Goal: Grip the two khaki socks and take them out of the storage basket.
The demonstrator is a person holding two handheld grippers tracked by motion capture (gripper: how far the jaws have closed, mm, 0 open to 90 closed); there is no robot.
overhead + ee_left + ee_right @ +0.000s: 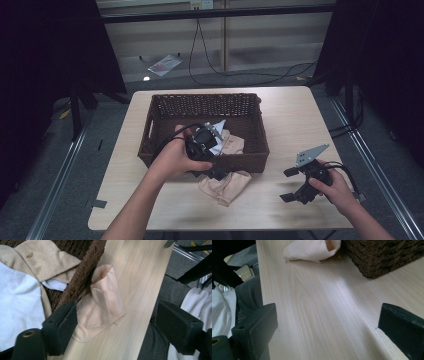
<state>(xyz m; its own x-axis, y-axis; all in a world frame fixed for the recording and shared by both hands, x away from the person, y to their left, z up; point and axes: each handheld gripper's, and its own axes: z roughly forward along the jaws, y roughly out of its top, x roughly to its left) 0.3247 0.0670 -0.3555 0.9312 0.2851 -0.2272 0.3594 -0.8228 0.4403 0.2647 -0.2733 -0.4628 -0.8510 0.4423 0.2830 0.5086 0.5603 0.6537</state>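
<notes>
A peach sock lies crumpled on the light wooden table, against the front wall of a dark wicker basket. My left gripper hovers at the basket's front rim, pointing down at that sock. In the left gripper view my left gripper is open, the peach sock lying on the wood below, nearer the left jaw, with nothing pressed. My right gripper stays low over the table at the front right. In the right gripper view my right gripper is open over bare wood.
Inside the basket lie a tan cloth and a white sock. The peach sock and a basket corner lie ahead of the right gripper. The table's front edge is close, with the person's grey trousers beyond it.
</notes>
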